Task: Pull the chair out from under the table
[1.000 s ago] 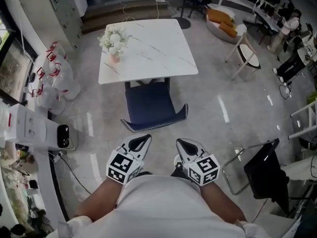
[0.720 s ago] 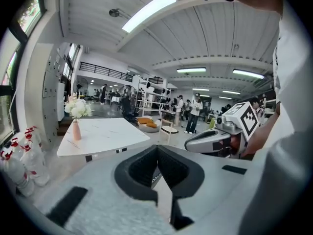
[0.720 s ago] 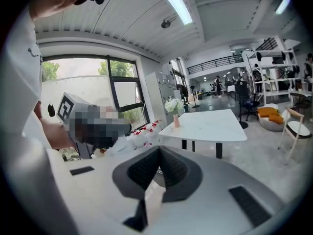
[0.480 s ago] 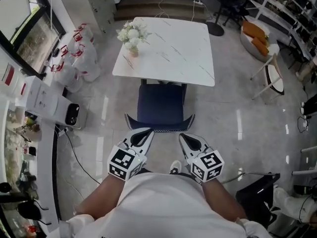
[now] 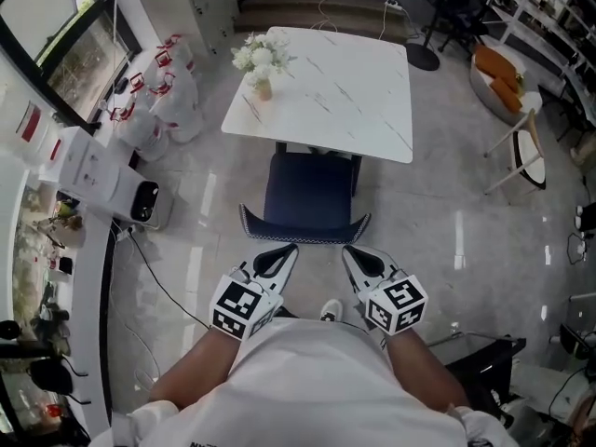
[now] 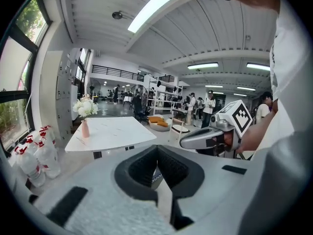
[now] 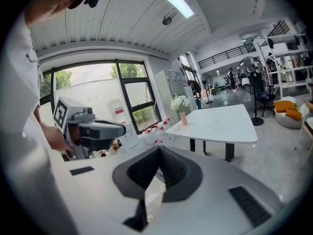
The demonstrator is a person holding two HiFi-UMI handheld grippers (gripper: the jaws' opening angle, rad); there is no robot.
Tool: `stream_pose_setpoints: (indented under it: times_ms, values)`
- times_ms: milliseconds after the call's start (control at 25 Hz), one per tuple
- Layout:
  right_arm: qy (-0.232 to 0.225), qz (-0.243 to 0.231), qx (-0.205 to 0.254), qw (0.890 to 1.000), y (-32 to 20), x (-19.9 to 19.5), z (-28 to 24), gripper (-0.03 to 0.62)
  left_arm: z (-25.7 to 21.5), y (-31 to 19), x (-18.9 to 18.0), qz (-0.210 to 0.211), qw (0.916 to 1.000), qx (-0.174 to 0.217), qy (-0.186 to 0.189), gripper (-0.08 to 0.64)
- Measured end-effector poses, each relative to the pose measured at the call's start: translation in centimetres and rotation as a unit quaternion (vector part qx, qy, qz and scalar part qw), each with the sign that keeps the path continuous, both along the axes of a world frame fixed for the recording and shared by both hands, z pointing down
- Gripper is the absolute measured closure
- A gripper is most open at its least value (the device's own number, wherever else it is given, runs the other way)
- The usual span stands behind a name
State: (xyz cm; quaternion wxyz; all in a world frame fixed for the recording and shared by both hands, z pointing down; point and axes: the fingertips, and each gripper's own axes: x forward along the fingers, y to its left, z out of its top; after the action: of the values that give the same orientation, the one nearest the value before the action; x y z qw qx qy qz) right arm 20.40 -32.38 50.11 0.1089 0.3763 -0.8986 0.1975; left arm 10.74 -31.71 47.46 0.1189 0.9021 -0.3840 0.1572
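A dark blue chair (image 5: pixel 308 196) stands with its seat half under the white marble table (image 5: pixel 326 91); its curved back (image 5: pixel 305 235) faces me. My left gripper (image 5: pixel 287 250) and right gripper (image 5: pixel 349 251) hover side by side just short of that back, apart from it. Both are shut and hold nothing. In the left gripper view the jaws (image 6: pixel 157 150) meet, with the table (image 6: pixel 111 132) beyond and the right gripper (image 6: pixel 211 135) alongside. The right gripper view shows its shut jaws (image 7: pixel 159 152), the table (image 7: pixel 221 124) and the left gripper (image 7: pixel 93 129).
A vase of white flowers (image 5: pixel 260 64) stands on the table's far left corner. White bags (image 5: pixel 158 110) and a white appliance (image 5: pixel 143 203) with a floor cable sit to the left. A folding stool (image 5: pixel 523 152) and a black chair (image 5: pixel 486 369) are at the right.
I have shifted sideways, so the chair and table now lie straight ahead. Both grippers stay shut and sit a little nearer the chair's back.
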Motion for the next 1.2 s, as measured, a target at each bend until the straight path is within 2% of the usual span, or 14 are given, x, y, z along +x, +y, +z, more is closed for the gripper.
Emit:
stream_pose_setpoints:
  times_ms: [160, 600, 800, 880, 1040, 1080, 1200]
  values:
    - [0.000, 0.019, 0.007, 1.000, -0.4, -1.2, -1.4, 0.586, -0.3, -0.8, -1.7, 0.007, 0.9999, -0.006, 0.004, 0.558]
    - [0.027, 0.053, 0.027, 0.998, -0.5, -4.0, -2.3, 0.586, -1.5, -2.6, -6.3, 0.025, 0.9992, 0.022, 0.021, 0.558]
    - [0.035, 0.059, 0.042, 0.997, -0.5, -5.0, -3.4, 0.583, -1.8, -3.3, -8.3, 0.023, 0.9991, 0.031, 0.017, 0.557]
    - [0.039, 0.058, 0.048, 0.996, -0.6, -5.3, -3.7, 0.551, -1.9, -3.4, -8.6, 0.027, 0.9990, 0.032, 0.017, 0.557]
    - [0.046, 0.063, 0.053, 0.996, -0.8, -5.3, -3.9, 0.548, -1.9, -3.1, -8.6, 0.037, 0.9985, 0.037, 0.014, 0.555]
    - [0.046, 0.064, 0.053, 0.995, -0.8, -5.3, -3.9, 0.546, -1.9, -3.1, -8.5, 0.039, 0.9984, 0.039, 0.013, 0.523]
    - [0.045, 0.065, 0.056, 0.995, -0.7, -5.2, -4.1, 0.543, -1.9, -3.0, -8.2, 0.044, 0.9980, 0.044, 0.009, 0.520]
